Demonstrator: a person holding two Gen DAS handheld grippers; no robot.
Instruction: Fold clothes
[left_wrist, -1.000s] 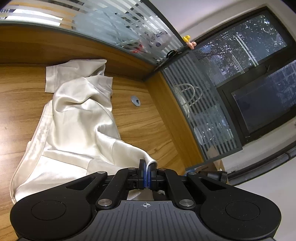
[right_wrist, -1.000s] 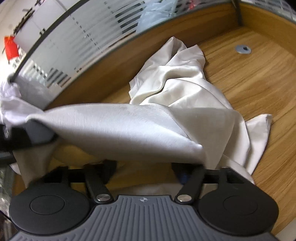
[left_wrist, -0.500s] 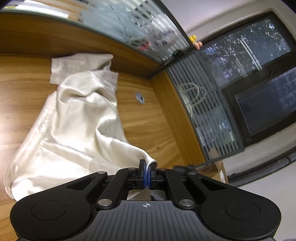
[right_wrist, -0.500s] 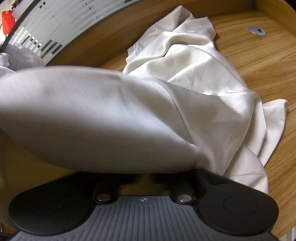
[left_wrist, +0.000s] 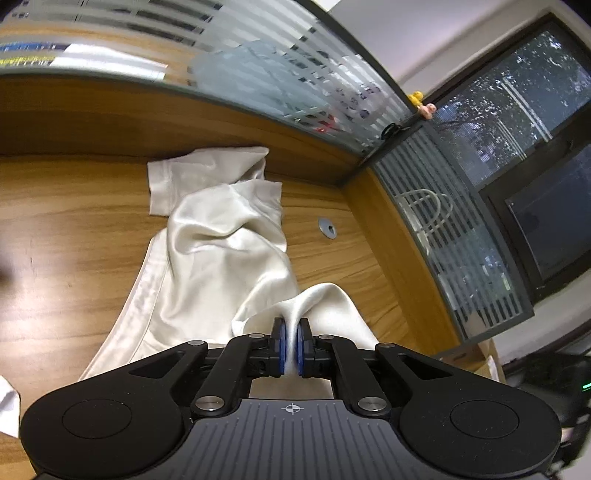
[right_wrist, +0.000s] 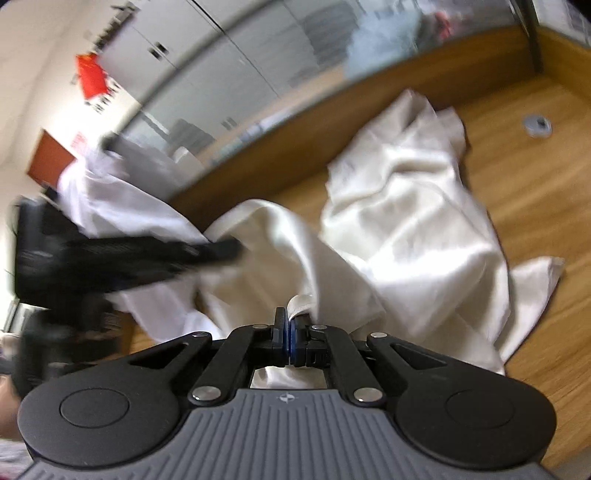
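Cream garment (left_wrist: 221, 258), centre frame on desk (left_wrist: 74, 229): right gripper (right_wrist: 289, 341) newly clamped on its edge, left gripper (left_wrist: 291, 349) pinching, jaws just eased slightly; ready for lifting.

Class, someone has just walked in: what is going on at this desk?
A person is folding a cream garment on a wooden desk with two hand-held tongs. The left tongs have a fold between the pads, having just been opening slightly. The right tongs are shut on an edge of it.
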